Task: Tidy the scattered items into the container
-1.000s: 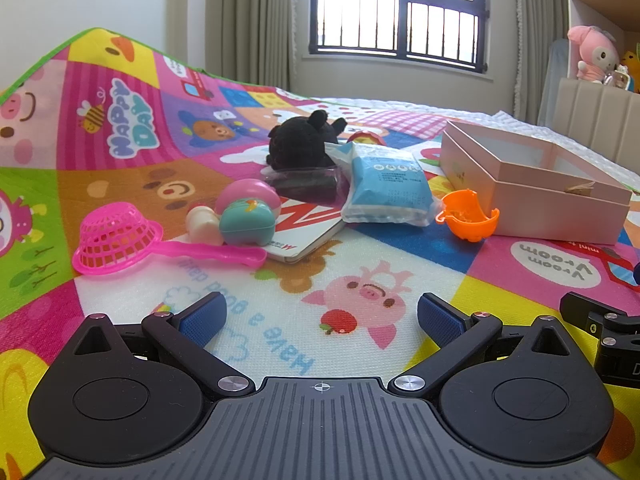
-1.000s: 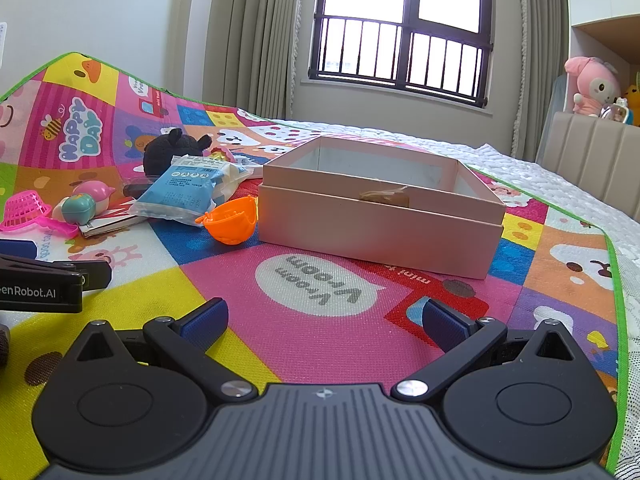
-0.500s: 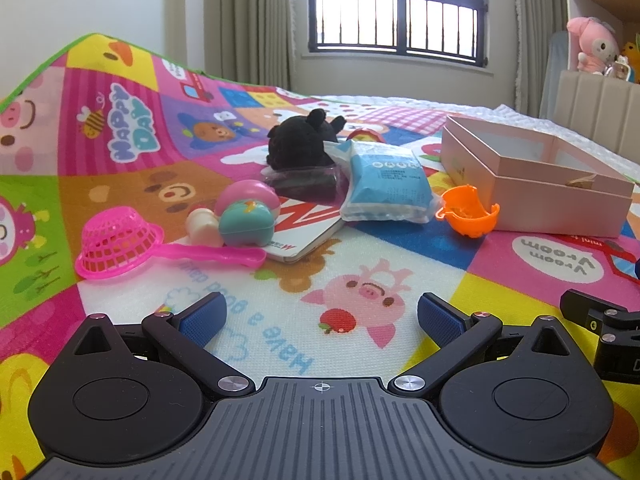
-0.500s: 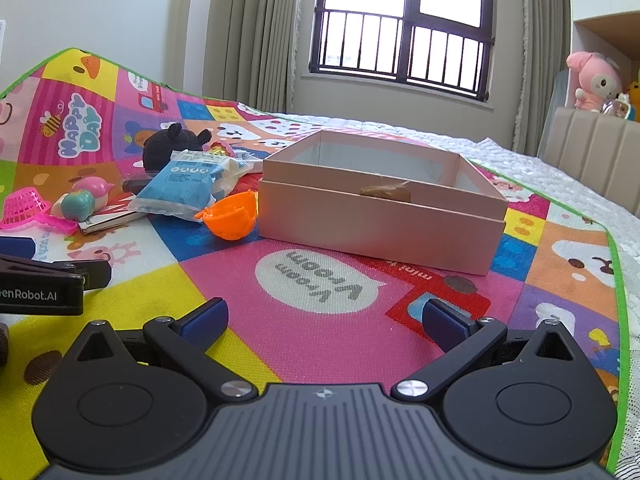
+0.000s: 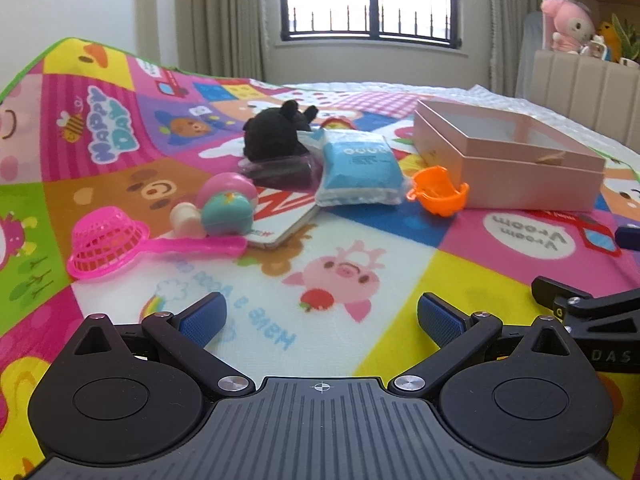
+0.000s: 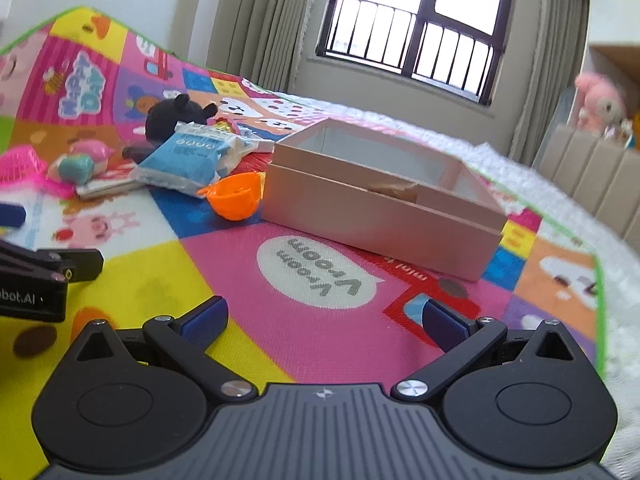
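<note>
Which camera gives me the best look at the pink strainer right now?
The left wrist view: the pink strainer shows whole and sharp, basket and handle, on the mat. The right wrist view catches only a blurred part of it at the left edge.

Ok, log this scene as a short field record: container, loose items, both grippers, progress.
container: pink box, open, on the play mat
in container: one small brown item, kind unclear
loose items: orange cup by the box; blue packet; black plush; round pink-and-teal toy; pink strainer; flat booklet under the toys
left gripper: open, empty
right gripper: open, empty
progress: nothing grasped
</note>
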The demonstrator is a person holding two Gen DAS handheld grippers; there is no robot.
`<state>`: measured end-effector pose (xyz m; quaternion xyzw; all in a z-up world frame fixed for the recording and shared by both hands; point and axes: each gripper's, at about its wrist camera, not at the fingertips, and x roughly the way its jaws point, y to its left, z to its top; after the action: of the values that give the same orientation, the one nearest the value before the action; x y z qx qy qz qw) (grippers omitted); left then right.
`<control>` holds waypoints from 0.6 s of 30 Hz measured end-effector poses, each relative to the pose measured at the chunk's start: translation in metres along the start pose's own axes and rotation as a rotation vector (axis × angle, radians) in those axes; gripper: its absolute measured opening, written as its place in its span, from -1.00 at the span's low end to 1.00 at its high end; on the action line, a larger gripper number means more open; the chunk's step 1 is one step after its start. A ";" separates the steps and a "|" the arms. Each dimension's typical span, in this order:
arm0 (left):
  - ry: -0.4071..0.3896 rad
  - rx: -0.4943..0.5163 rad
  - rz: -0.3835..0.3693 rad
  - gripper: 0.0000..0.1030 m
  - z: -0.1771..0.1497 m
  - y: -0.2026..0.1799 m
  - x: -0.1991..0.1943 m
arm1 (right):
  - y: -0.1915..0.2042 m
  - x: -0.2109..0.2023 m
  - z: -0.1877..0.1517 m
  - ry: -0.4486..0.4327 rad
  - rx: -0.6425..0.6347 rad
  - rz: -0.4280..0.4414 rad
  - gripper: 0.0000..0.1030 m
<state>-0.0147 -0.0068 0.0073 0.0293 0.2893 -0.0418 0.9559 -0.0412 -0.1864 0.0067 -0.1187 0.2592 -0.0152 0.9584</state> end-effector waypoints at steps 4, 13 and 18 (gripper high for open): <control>0.034 -0.016 -0.039 1.00 0.003 0.006 0.000 | 0.002 -0.004 -0.001 0.034 -0.008 -0.003 1.00; 0.096 0.011 -0.079 1.00 0.008 0.010 0.008 | -0.032 0.015 0.007 0.213 0.169 0.162 1.00; 0.043 -0.003 -0.080 1.00 0.001 0.012 0.007 | -0.028 0.011 0.008 0.187 0.153 0.146 1.00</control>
<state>-0.0077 0.0047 0.0045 0.0175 0.3110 -0.0788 0.9470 -0.0271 -0.2132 0.0149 -0.0242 0.3534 0.0240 0.9348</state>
